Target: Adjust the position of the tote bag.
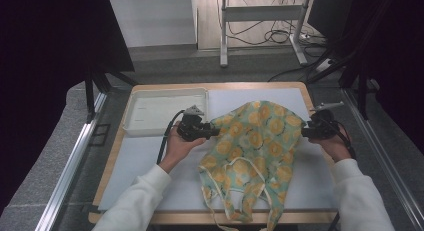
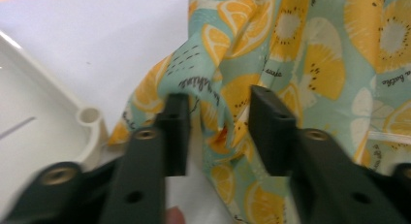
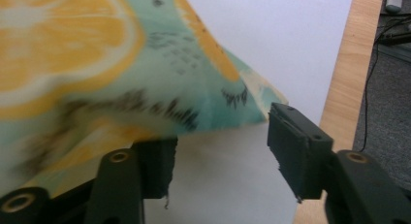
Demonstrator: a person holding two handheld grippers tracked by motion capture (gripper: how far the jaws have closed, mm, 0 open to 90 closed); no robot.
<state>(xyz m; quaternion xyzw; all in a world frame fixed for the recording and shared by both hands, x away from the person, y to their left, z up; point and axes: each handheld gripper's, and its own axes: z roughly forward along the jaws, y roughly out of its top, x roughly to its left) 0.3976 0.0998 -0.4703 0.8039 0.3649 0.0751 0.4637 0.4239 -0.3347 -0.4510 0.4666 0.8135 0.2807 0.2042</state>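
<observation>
Wooden table [image 1: 112, 158]: pale wood with a white mat over its top; everything you are working with lies on it.
Fabric garment [image 1: 252, 151]: teal cotton-like cloth printed with yellow citrus slices, spread across the right half of the mat, its thin ties trailing over the near edge. It lies between your two hands, bunched at its left side and slightly lifted at its right.
White plastic tray [image 1: 131, 113]: shallow, rectangular, at the far left of the mat, just beside the garment's left edge and your left tool.
Left gripper [image 2: 218, 129]: black two-jaw tool in your left hand, at the garment's left edge. Its jaws stand apart with a raised fold of cloth between them; the pads do not press it, so the cloth is released.
Right gripper [image 3: 220, 149]: black two-jaw tool in your right hand, at the garment's right corner near the table's right edge. Jaws parted; the cloth corner hangs over the gap, not pinched.
Risk: with both grips let go, the fold at your left may slump flat before you re-close, so you catch one layer only or nothing. On the right, the corner could slip off the pad. Dragging the left side may snag the tray's rim.
</observation>
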